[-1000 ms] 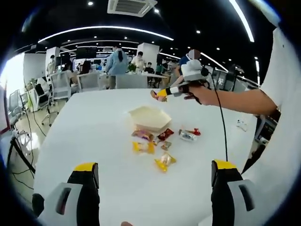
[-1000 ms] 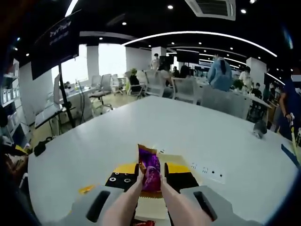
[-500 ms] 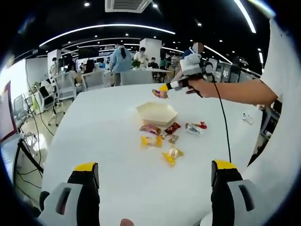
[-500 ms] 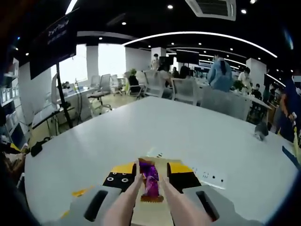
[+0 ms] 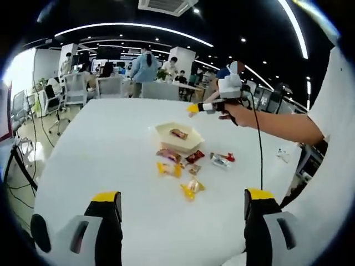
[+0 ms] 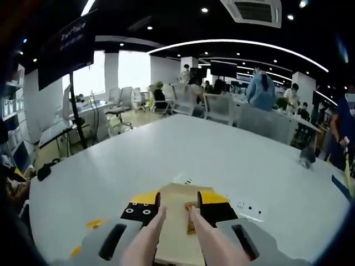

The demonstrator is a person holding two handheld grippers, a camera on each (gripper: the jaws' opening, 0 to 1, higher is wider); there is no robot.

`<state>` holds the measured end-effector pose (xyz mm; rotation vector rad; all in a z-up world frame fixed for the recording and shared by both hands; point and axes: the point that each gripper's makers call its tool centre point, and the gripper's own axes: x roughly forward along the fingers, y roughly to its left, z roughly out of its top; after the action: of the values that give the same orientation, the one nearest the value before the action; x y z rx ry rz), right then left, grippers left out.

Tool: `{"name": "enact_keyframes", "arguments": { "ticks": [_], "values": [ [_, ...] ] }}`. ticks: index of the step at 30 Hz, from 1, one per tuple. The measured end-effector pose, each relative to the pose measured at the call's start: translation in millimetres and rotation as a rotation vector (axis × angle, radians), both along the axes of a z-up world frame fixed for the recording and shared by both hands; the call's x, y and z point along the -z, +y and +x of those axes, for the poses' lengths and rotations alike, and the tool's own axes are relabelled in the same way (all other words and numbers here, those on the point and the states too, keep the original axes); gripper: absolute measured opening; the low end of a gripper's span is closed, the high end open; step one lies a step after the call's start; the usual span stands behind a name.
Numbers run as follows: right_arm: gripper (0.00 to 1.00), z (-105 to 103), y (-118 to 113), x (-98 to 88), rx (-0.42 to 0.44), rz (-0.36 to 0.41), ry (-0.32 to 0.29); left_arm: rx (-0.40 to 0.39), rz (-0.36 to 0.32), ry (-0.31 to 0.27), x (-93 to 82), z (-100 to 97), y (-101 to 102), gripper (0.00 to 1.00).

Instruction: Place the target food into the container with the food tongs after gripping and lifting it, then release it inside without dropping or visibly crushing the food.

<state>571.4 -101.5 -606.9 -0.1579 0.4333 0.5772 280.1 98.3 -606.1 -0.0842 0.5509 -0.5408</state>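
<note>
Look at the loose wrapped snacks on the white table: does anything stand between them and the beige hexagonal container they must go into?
Nothing visible does. The wrapped snacks lie right beside the beige hexagonal container, whose top is open. One snack already lies inside. The right gripper hovers above it.

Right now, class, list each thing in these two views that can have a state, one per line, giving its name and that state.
Beige hexagonal container: open, upright on the white table, one wrapped snack inside.
Purple-wrapped snack: lying in the container, free of the tongs.
Pale food tongs: arms apart, holding nothing.
Right claw: above the table beyond the container.
Left claw: open, empty.
Loose wrapped snacks: scattered on the table beside the container.
</note>
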Motion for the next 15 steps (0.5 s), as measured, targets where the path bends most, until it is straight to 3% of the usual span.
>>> {"name": "enact_keyframes", "arguments": {
  "ticks": [2,4,11,13,15],
  "values": [
    [0.26,-2.9,-0.7,-0.4,-0.001,-0.006,-0.001,0.042,0.032,-0.048,-4.1,-1.0,-4.9,1.00],
    [0.26,-7.1,-1.3,-3.6,0.000,0.005,-0.005,0.048,0.029,-0.026,-1.3,-3.5,-7.2,0.99],
    [0.25,-18.3,0.1,-5.8,-0.010,0.000,-0.002,0.046,0.019,-0.035,-6.1,-5.5,-10.9,0.99],
    [0.26,-21.7,0.2,-6.9,-0.012,0.003,-0.006,0.050,0.019,0.015,-2.8,-10.6,-11.3,0.99],
    [0.26,-25.2,0.0,-9.5,-0.013,0.001,-0.014,0.052,0.042,-0.017,-6.5,-10.5,-10.6,0.99]
  ]
}}
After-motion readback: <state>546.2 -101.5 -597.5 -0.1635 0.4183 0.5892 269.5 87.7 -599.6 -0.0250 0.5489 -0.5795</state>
